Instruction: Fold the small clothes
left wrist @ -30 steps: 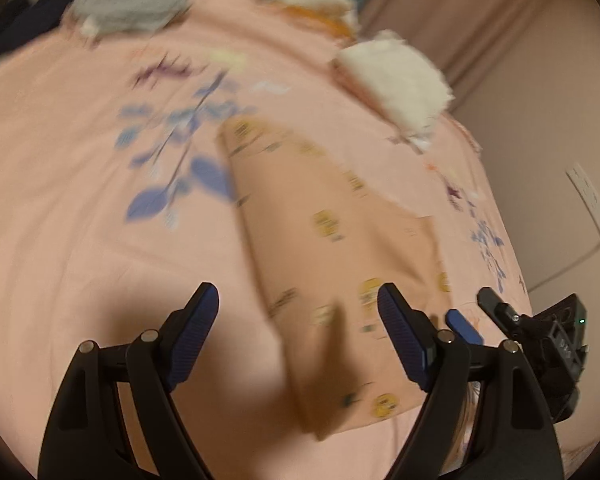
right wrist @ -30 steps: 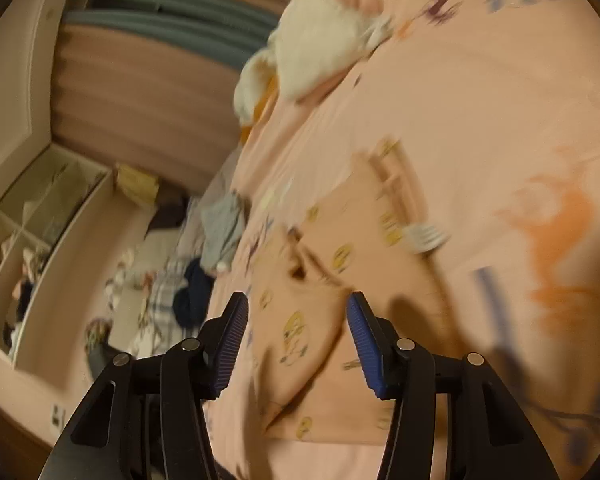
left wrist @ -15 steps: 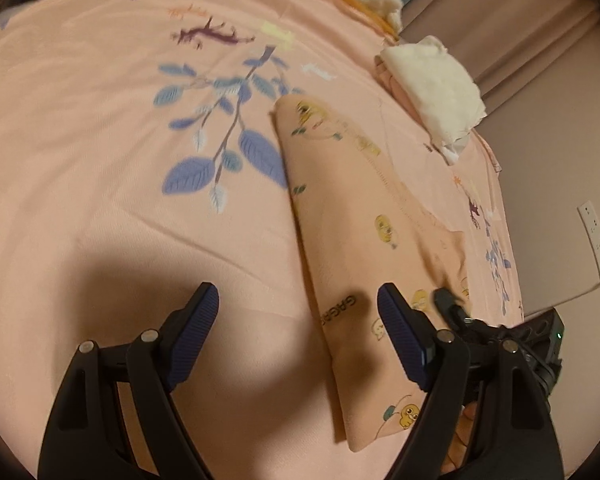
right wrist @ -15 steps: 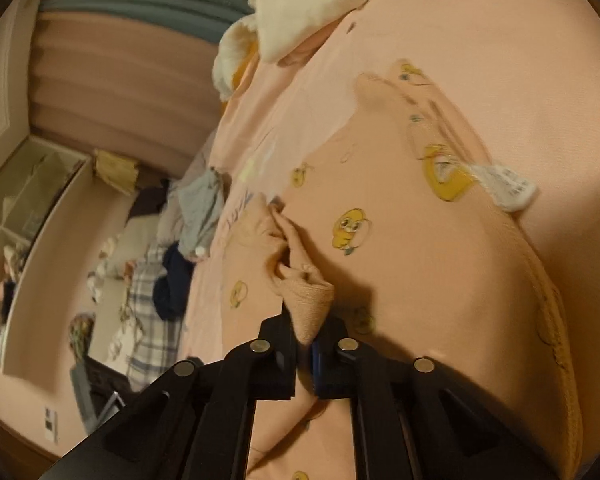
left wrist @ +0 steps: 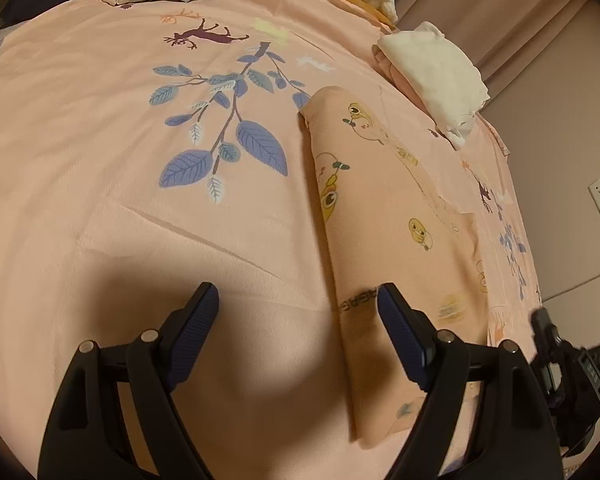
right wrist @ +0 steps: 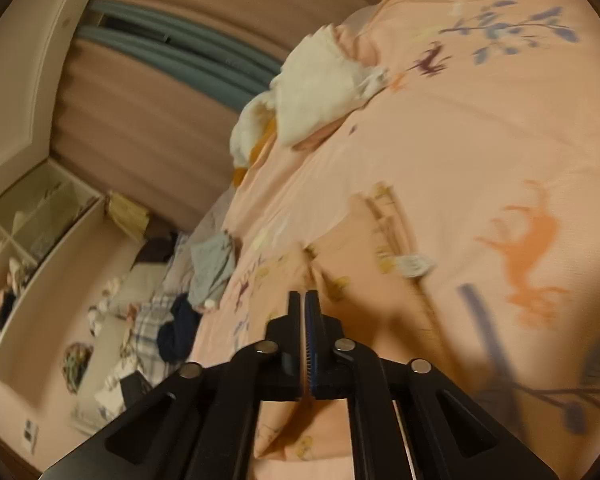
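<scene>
Pink bedding printed with blue leaves and deer point(left wrist: 140, 220) covers the bed, and on it lies the folded peach garment with yellow cartoon chicks point(left wrist: 384, 216), its long left edge straight, bare bedspread wide to its left. Left gripper point(left wrist: 298, 332) hovers with jaws apart at the near edge. Right gripper point(right wrist: 303, 332) has just closed its jaws; whether cloth is pinched is unclear. Only the right view shows the shelves point(right wrist: 28, 240).
</scene>
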Available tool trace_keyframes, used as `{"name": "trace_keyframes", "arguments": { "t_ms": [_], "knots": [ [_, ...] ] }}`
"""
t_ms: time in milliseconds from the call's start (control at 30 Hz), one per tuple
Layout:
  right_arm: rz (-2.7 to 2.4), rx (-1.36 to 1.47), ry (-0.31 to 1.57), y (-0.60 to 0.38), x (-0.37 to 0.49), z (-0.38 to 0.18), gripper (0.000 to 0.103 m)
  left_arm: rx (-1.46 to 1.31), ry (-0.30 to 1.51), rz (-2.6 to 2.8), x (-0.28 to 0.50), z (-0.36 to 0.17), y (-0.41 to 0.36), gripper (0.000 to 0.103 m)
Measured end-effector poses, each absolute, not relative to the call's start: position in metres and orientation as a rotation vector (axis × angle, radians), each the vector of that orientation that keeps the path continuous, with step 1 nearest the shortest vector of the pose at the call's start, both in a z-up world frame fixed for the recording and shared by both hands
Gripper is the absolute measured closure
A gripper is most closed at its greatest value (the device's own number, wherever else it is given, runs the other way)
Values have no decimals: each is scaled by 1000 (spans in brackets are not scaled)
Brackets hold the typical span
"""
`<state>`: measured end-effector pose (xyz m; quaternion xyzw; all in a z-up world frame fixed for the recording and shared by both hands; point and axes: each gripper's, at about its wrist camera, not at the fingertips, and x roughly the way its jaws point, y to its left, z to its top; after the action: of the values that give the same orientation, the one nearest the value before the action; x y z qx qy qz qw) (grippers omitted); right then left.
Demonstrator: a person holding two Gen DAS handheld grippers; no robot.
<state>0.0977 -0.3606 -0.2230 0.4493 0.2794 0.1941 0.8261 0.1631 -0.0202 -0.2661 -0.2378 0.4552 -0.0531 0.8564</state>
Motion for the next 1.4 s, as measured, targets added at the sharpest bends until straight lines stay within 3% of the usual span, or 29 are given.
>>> {"name": "trace_keyframes", "arguments": {
  "t_ms": [133, 200, 233, 267, 433, 633, 933, 1067, 1133, 1400],
  "knots": [
    [400, 998, 524, -388, 83, -222, 98, -500, 962, -103, 165, -268, -22, 21],
    [408, 993, 614, -391, 91, -232, 82, -492, 962, -95, 165, -268, -24, 21],
    [420, 1000, 669, -389, 97, -240, 64, -485, 959, -90, 165, -268, -25, 21],
    [426, 1016, 722, -384, 103, -247, 58, -479, 958, -86, 165, -268, -27, 21],
    [471, 1014, 891, -349, 132, -272, 58, -439, 951, -68, 165, -269, -33, 19],
    [595, 1006, 826, -321, 147, -260, 58, -434, 952, -66, 166, -270, -33, 18],
    [537, 851, 889, -287, 166, -251, 58, -381, 960, -62, 168, -271, -41, 15],
    [601, 992, 882, -308, 157, -259, 43, -358, 961, -68, 168, -271, -43, 15],
    [589, 1043, 834, -323, 148, -259, 43, -358, 962, -71, 168, -272, -42, 15],
    [611, 820, 878, -286, 151, -251, 43, -343, 958, -45, 168, -272, -48, 13]
  ]
}}
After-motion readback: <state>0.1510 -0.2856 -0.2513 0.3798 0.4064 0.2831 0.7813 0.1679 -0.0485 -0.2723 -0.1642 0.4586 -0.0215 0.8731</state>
